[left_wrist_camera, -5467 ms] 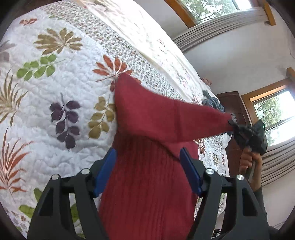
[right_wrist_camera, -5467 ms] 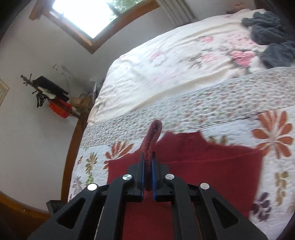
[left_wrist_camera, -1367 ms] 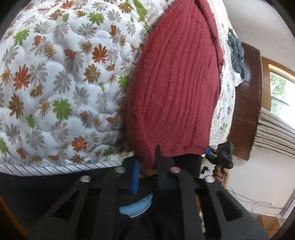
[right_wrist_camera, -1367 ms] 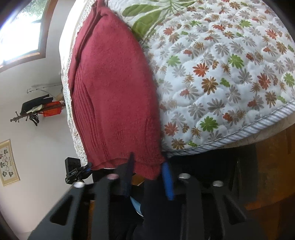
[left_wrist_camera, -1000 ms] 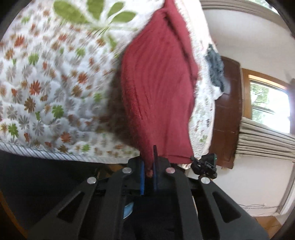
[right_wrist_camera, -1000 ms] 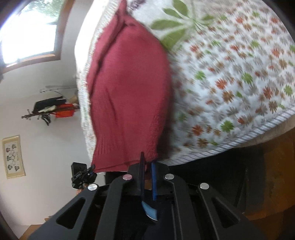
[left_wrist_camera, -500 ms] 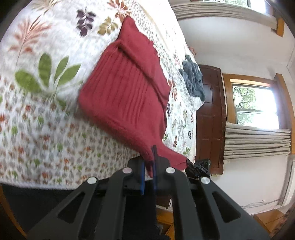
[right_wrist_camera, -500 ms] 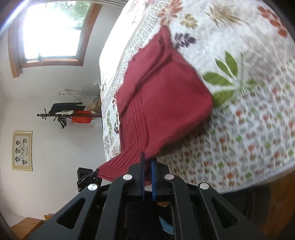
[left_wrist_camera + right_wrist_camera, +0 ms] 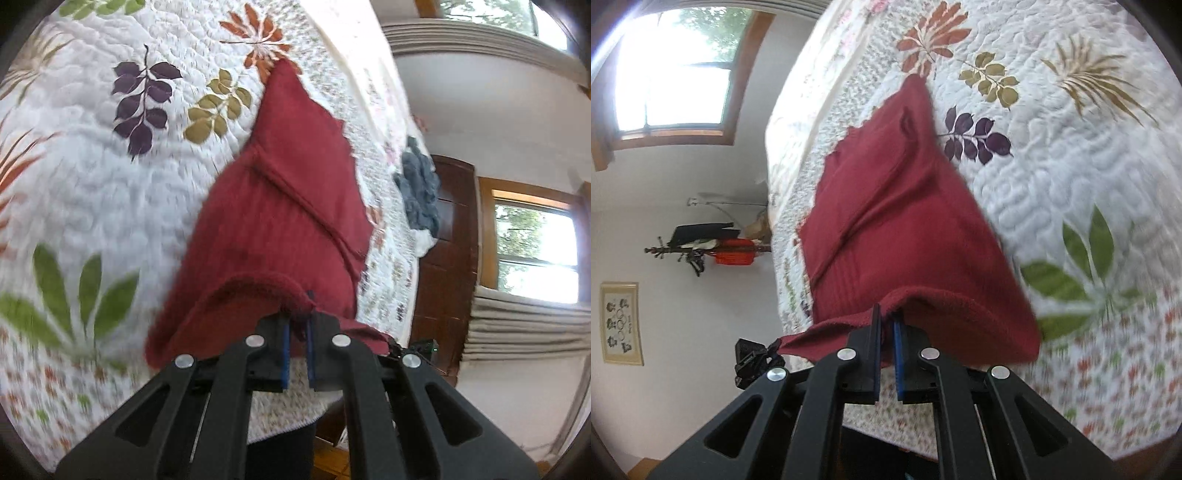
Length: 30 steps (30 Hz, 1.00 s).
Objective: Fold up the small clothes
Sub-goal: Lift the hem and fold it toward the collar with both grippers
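Note:
A dark red knit sweater (image 9: 280, 206) lies on the leaf-patterned quilt (image 9: 92, 177), its sleeves folded across the body. My left gripper (image 9: 297, 325) is shut on the sweater's bottom hem at one corner and holds it lifted and curled over the body. In the right wrist view the same sweater (image 9: 897, 221) stretches away from me, and my right gripper (image 9: 886, 328) is shut on the other hem corner. The raised hem hangs between the two grippers. Part of the other gripper (image 9: 753, 358) shows at the hem's far end.
A heap of grey-blue clothes (image 9: 421, 192) lies further up the bed by its far edge. Beyond it stand a dark wooden door (image 9: 450, 258) and a window (image 9: 535, 251). A coat rack (image 9: 709, 247) stands by the wall on the other side.
Both grippers shut on the hem hanging over the bed's edge, then lifted it up and forward. The hem now curls above the sweater's body.

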Each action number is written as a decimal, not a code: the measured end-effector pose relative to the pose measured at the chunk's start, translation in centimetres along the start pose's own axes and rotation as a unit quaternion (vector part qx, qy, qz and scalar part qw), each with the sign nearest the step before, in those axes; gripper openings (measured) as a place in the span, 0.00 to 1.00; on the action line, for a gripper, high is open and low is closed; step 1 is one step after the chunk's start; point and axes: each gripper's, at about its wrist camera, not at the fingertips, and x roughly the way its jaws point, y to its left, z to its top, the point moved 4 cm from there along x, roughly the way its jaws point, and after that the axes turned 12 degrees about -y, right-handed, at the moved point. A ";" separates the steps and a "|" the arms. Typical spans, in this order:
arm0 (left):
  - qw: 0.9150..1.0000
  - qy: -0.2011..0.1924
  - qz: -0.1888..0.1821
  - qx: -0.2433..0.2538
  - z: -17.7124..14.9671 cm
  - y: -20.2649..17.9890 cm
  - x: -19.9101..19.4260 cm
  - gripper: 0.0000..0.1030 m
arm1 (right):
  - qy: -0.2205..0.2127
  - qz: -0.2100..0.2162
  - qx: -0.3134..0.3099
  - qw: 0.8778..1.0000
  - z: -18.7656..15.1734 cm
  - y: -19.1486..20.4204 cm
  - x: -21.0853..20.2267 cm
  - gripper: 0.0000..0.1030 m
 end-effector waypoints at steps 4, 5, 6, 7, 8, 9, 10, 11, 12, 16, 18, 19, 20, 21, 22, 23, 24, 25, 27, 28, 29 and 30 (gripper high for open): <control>1.000 0.010 0.024 -0.011 2.5 1.4 3.4 0.04 | 0.014 -0.032 0.007 0.999 2.4 -1.5 3.6 0.05; 0.999 0.013 0.031 -0.013 3.1 1.8 4.2 0.04 | 0.015 -0.037 0.009 0.999 2.7 -1.9 4.2 0.05; 0.999 0.015 0.037 -0.014 3.6 2.0 4.8 0.05 | 0.016 -0.043 0.013 0.999 3.2 -2.3 4.9 0.05; 0.999 0.018 0.040 -0.014 4.0 2.2 5.3 0.08 | 0.018 -0.050 0.013 0.999 3.7 -2.8 5.7 0.06; 0.999 0.019 0.037 -0.016 4.4 2.2 5.6 0.12 | 0.021 -0.052 0.015 0.998 3.9 -3.1 6.2 0.08; 0.999 0.017 0.033 -0.019 4.7 2.2 5.6 0.14 | 0.022 -0.050 0.020 0.998 4.1 -3.4 6.6 0.11; 1.000 0.009 0.020 -0.021 5.1 2.0 5.2 0.19 | 0.019 -0.047 0.023 0.998 4.4 -3.5 6.6 0.11; 1.000 0.004 0.010 -0.017 5.4 1.7 4.9 0.26 | 0.015 -0.036 0.023 0.999 4.6 -3.3 6.4 0.12; 1.000 0.000 0.002 -0.007 5.5 1.4 4.4 0.30 | 0.012 -0.025 0.022 0.999 4.8 -3.1 6.1 0.13; 0.997 -0.020 0.017 0.076 5.2 -0.4 2.3 0.50 | -0.003 -0.016 -0.021 1.000 5.0 -1.8 4.2 0.25; 0.991 -0.014 0.050 0.126 4.5 -0.6 2.1 0.50 | -0.010 -0.035 -0.058 0.998 4.7 -1.6 3.4 0.27; 0.989 -0.010 0.057 0.135 4.3 -0.6 2.2 0.52 | -0.014 -0.049 -0.082 0.995 4.4 -1.7 3.1 0.28; 0.986 -0.001 0.071 0.151 4.0 -0.4 2.6 0.52 | -0.015 -0.061 -0.096 0.993 4.2 -1.7 3.0 0.30; 0.983 0.004 0.082 0.162 3.8 -0.3 3.0 0.52 | -0.017 -0.071 -0.108 0.992 3.9 -1.8 2.9 0.30; 0.981 0.008 0.090 0.171 3.7 -0.2 3.5 0.54 | -0.017 -0.081 -0.120 0.989 3.6 -2.0 2.8 0.30; 0.978 0.012 0.103 0.179 3.7 0.0 4.1 0.56 | -0.017 -0.086 -0.128 0.988 3.5 -2.0 2.9 0.30; 0.977 0.014 0.111 0.184 3.8 0.2 4.6 0.56 | -0.017 -0.090 -0.137 0.986 3.3 -2.3 2.9 0.30; 0.975 0.017 0.117 0.188 3.7 0.3 5.0 0.57 | -0.017 -0.096 -0.147 0.984 3.1 -2.3 3.1 0.32; 0.969 0.022 0.133 0.207 3.6 0.5 5.9 0.55 | -0.014 -0.106 -0.167 0.980 2.8 -2.4 3.4 0.35; 0.966 0.020 0.137 0.216 3.5 0.5 6.1 0.54 | -0.014 -0.114 -0.181 0.977 2.5 -2.0 4.0 0.35; 0.961 0.016 0.146 0.236 3.4 0.4 6.4 0.48 | -0.012 -0.120 -0.196 0.973 2.3 -2.0 4.3 0.35; 0.956 0.015 0.153 0.249 3.3 0.4 6.5 0.44 | -0.011 -0.122 -0.203 0.971 2.2 -1.9 4.5 0.36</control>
